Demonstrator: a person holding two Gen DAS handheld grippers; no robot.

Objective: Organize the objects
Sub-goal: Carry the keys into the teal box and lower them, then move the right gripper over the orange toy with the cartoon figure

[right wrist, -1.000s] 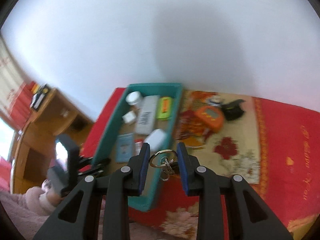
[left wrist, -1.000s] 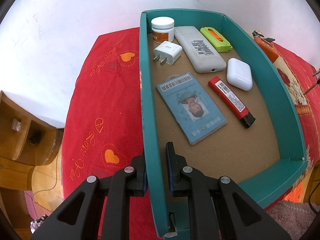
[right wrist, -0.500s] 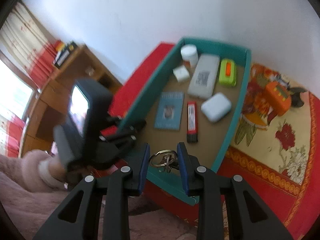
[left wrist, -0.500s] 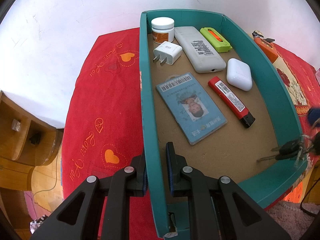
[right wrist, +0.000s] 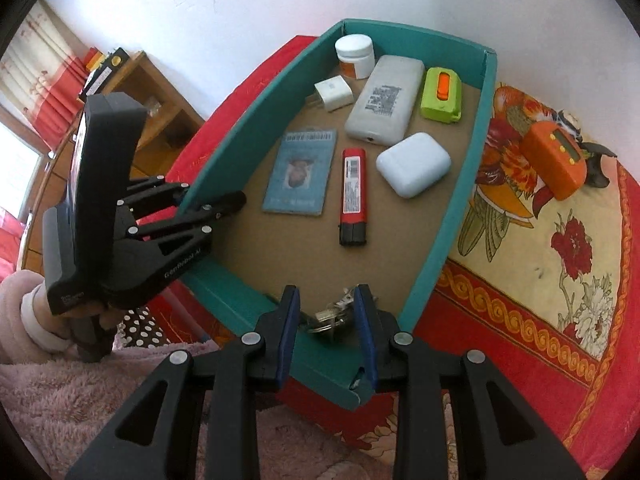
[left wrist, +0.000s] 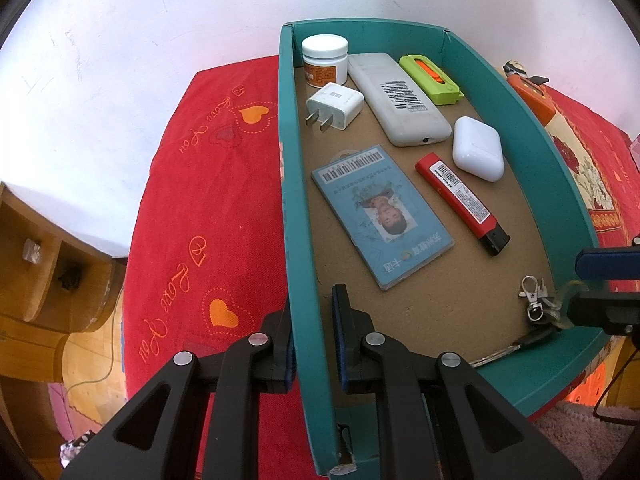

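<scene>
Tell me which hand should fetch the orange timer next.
Right, probably. The timer lies on the cloth right of the box, on that gripper's side. The right gripper is open, the keys lying in the box. The left gripper straddles the box's left wall.

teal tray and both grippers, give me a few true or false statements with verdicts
1. The keys lie on the floor of the teal tray, at its near end. True.
2. The right gripper is clamped shut on the keys. False: its jaws stand wide apart around them.
3. The left gripper straddles the tray's side wall. True.
4. The orange timer is inside the tray. False: it sits outside on the patterned cloth.
5. The red lighter lies between the ID card and the white earbud case. True.
</scene>
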